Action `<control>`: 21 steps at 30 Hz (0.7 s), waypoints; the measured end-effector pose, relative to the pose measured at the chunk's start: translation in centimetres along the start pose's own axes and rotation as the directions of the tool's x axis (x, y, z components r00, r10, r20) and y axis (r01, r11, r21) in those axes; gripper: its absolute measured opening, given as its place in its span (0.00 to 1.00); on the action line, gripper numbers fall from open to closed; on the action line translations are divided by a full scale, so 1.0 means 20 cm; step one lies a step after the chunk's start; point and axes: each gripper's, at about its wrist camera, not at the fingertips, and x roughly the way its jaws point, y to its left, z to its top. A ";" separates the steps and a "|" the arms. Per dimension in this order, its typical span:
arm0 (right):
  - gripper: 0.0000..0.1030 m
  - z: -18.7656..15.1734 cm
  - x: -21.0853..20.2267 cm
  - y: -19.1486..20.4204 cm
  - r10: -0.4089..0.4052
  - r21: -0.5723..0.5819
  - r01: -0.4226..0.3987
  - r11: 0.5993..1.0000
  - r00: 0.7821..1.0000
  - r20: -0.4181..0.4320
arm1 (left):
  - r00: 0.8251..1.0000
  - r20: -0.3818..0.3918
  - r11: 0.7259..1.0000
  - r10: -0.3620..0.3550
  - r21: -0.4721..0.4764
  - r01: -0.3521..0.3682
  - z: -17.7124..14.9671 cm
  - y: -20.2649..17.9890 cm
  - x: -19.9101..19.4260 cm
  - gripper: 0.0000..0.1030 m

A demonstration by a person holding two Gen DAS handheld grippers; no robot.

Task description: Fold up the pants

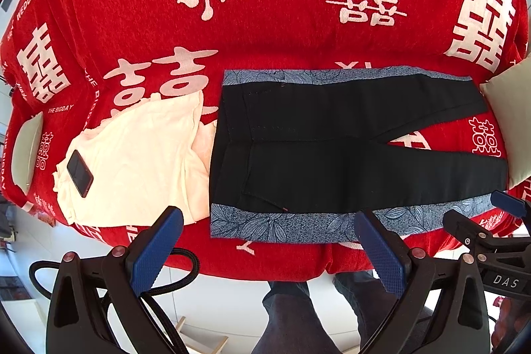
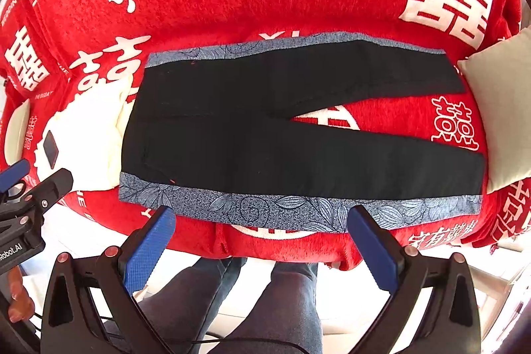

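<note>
Pants (image 1: 348, 148), black with blue leaf-print side stripes, lie spread flat on a red blanket (image 1: 298, 22) printed with white characters, waistband to the left and both legs splayed apart toward a pale cushion (image 1: 511, 121) on the right. A cream garment (image 1: 139, 161) lies just beside the waistband, with a dark phone (image 1: 79, 173) resting on it. The left claw (image 1: 268, 244) hovers spread wide over the near striped edge, holding nothing. The right claw (image 2: 262, 247) is likewise spread and empty, near the same edge.
</note>
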 end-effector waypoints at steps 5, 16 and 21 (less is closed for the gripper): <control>1.00 0.00 -0.01 0.00 0.001 -0.003 -0.001 1.000 1.000 0.007 | 1.000 -0.006 1.000 0.007 0.006 -0.007 -0.01 -0.01 0.01 1.00; 1.00 0.00 -0.01 -0.02 0.011 -0.009 -0.011 1.000 1.000 0.011 | 0.999 -0.025 1.000 0.026 -0.009 -0.026 -0.02 -0.05 0.03 1.00; 1.00 0.01 -0.01 -0.07 0.020 -0.020 -0.020 1.000 1.000 0.011 | 0.999 -0.019 0.999 0.035 -0.028 -0.035 -0.03 -0.10 0.01 1.00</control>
